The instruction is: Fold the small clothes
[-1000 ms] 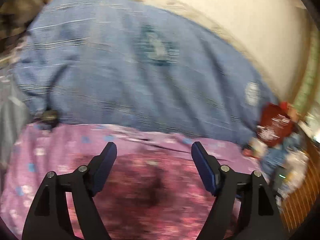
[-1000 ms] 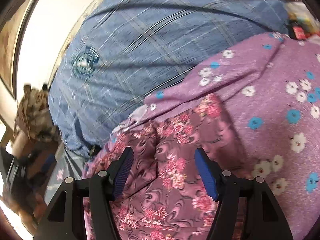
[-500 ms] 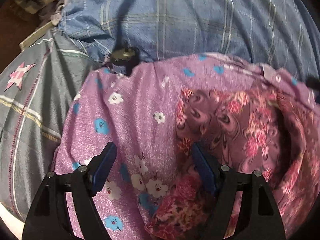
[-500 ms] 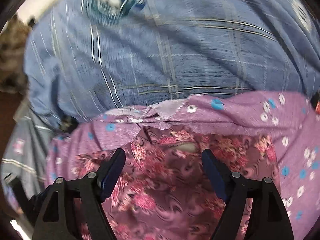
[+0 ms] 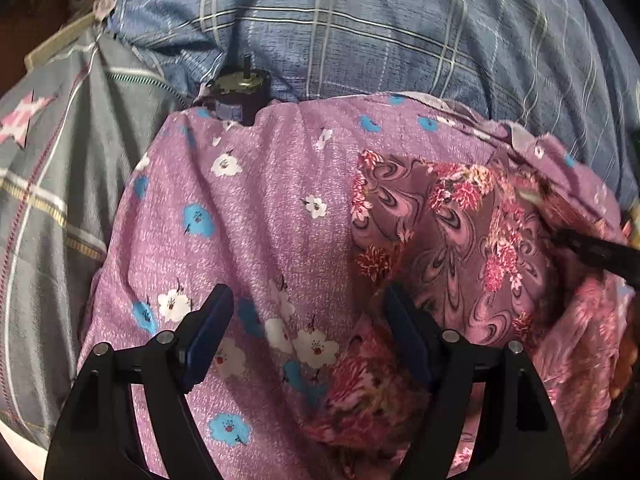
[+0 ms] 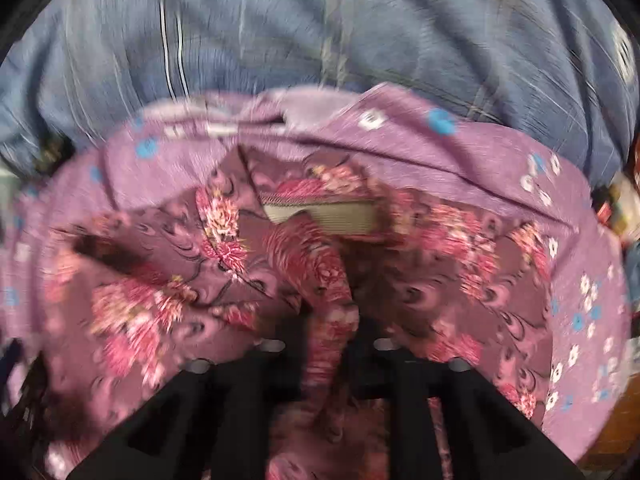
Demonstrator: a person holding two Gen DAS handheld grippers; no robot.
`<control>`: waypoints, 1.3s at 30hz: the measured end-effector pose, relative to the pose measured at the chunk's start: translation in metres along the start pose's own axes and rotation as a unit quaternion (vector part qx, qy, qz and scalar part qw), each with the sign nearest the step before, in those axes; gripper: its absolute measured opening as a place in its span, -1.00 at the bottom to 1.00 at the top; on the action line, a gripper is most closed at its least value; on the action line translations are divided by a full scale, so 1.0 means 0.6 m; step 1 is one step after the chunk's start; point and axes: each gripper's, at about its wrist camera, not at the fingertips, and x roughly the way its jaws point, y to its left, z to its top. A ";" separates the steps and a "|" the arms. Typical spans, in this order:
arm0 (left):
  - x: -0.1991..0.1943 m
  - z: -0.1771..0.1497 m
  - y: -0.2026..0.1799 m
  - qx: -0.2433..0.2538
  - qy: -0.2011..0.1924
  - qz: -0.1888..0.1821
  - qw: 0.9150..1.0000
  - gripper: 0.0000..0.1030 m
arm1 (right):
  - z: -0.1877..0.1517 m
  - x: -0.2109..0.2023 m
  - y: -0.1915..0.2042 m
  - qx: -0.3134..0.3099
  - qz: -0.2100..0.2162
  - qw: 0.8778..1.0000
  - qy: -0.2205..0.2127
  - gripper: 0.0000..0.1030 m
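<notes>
A bed under a blue plaid sheet (image 5: 400, 32) carries a lilac flowered cloth (image 5: 248, 216), a grey plaid cloth (image 5: 60, 184) at its left edge.

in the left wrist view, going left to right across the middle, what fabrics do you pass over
grey plaid cloth → lilac cloth with blue and white flowers → dark pink floral garment, lying on the lilac cloth → tip of the right gripper at the far right edge.
</notes>
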 end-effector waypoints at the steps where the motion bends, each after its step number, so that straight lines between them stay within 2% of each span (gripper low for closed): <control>1: -0.001 0.000 0.006 -0.008 0.001 -0.006 1.000 0.50 | -0.008 -0.016 -0.022 0.010 0.022 1.000 -0.008 -0.80; 3: -0.006 0.001 0.014 -0.019 -0.003 -0.014 1.000 0.50 | -0.028 -0.054 -0.079 0.046 0.073 0.996 -0.026 -0.80; 5: -0.010 -0.003 0.011 -0.013 -0.010 -0.007 1.000 0.50 | -0.044 -0.089 -0.119 0.069 0.113 0.990 -0.050 -0.80; 7: -0.005 -0.011 0.002 0.009 -0.006 0.007 1.000 0.50 | -0.061 -0.140 -0.148 0.086 0.168 0.975 -0.117 -0.80; 8: 0.001 -0.016 -0.001 0.017 -0.001 0.007 1.000 0.50 | -0.080 -0.173 -0.170 0.091 0.211 0.956 -0.181 -0.79; 10: 0.010 -0.024 -0.005 0.023 0.009 0.005 1.000 0.50 | -0.120 -0.200 -0.202 0.090 0.251 0.925 -0.272 -0.66; 11: 0.015 -0.028 -0.006 0.025 0.014 0.006 1.000 0.50 | -0.136 -0.190 -0.219 0.095 0.247 0.918 -0.297 -0.42; 12: 0.019 -0.031 -0.008 0.028 0.017 0.014 0.999 0.50 | -0.139 -0.152 -0.239 0.113 0.243 0.923 -0.277 -0.04; 13: 0.024 -0.034 -0.011 0.035 0.017 0.024 0.999 0.50 | -0.137 -0.121 -0.252 0.131 0.250 0.927 -0.246 0.13; 14: 0.026 -0.037 -0.012 0.039 0.017 0.028 0.999 0.50 | -0.133 -0.061 -0.276 0.172 0.258 0.935 -0.170 0.28; 15: 0.026 -0.038 -0.014 0.042 0.016 0.029 0.999 0.50 | -0.135 -0.013 -0.298 0.214 0.255 0.937 -0.105 0.26; 16: 0.026 -0.039 -0.016 0.043 0.015 0.030 0.998 0.50 | -0.146 0.026 -0.325 0.266 0.254 0.928 -0.055 0.13; 17: 0.025 -0.039 -0.017 0.045 0.013 0.034 0.998 0.50 | -0.167 0.029 -0.361 0.308 0.291 0.902 -0.090 -0.06; 18: 0.025 -0.038 -0.019 0.047 0.011 0.037 0.998 0.50 | -0.178 0.018 -0.380 0.322 0.279 0.897 -0.114 0.00; 21: 0.017 -0.036 -0.026 0.044 0.002 0.038 0.998 0.50 | -0.189 -0.016 -0.405 0.313 0.228 0.912 -0.139 0.11; 22: 0.012 -0.036 -0.030 0.043 -0.003 0.034 0.998 0.50 | -0.190 -0.025 -0.409 0.309 0.228 0.912 -0.142 0.11; 25: -0.014 -0.036 -0.058 0.056 -0.032 0.031 0.997 0.50 | -0.196 -0.046 -0.408 0.294 0.270 0.903 -0.158 0.15; 26: -0.019 -0.038 -0.068 0.064 -0.043 0.035 0.996 0.50 | -0.190 -0.046 -0.397 0.281 0.277 0.906 -0.152 0.19; 28: -0.025 -0.042 -0.089 0.088 -0.061 0.046 0.993 0.50 | -0.175 -0.033 -0.371 0.259 0.253 0.923 -0.133 0.19; 29: -0.022 -0.045 -0.100 0.100 -0.062 0.052 0.992 0.50 | -0.167 -0.023 -0.357 0.242 0.227 0.936 -0.119 0.14; 30: -0.017 -0.047 -0.107 0.109 -0.059 0.056 0.991 0.50 | -0.161 -0.015 -0.347 0.226 0.205 0.946 -0.111 -0.10; 31: -0.009 -0.051 -0.114 0.119 -0.055 0.062 0.989 0.50 | -0.159 -0.012 -0.332 0.206 0.178 0.957 -0.102 -0.37; 32: -0.002 -0.052 -0.116 0.126 -0.053 0.070 0.988 0.51 | -0.158 -0.003 -0.320 0.181 0.140 0.969 -0.088 -0.84; 33: 0.006 -0.053 -0.116 0.134 -0.056 0.078 0.986 0.52 | -0.157 0.003 -0.315 0.161 0.111 0.977 -0.083 -0.85; 35: 0.015 -0.054 -0.117 0.149 -0.066 0.099 0.982 0.63 | -0.160 0.000 -0.309 0.143 0.085 0.981 -0.100 -0.89; 37: 0.014 -0.051 -0.114 0.148 -0.064 0.103 0.981 0.65 | -0.157 -0.001 -0.312 0.144 0.080 0.980 -0.107 -0.90; 38: 0.009 -0.047 -0.111 0.139 -0.061 0.097 0.984 0.64 | -0.160 -0.004 -0.319 0.154 0.090 0.977 -0.114 -0.85; 39: 0.002 -0.043 -0.108 0.130 -0.063 0.091 0.985 0.64 | -0.160 -0.008 -0.322 0.163 0.096 0.975 -0.120 -0.71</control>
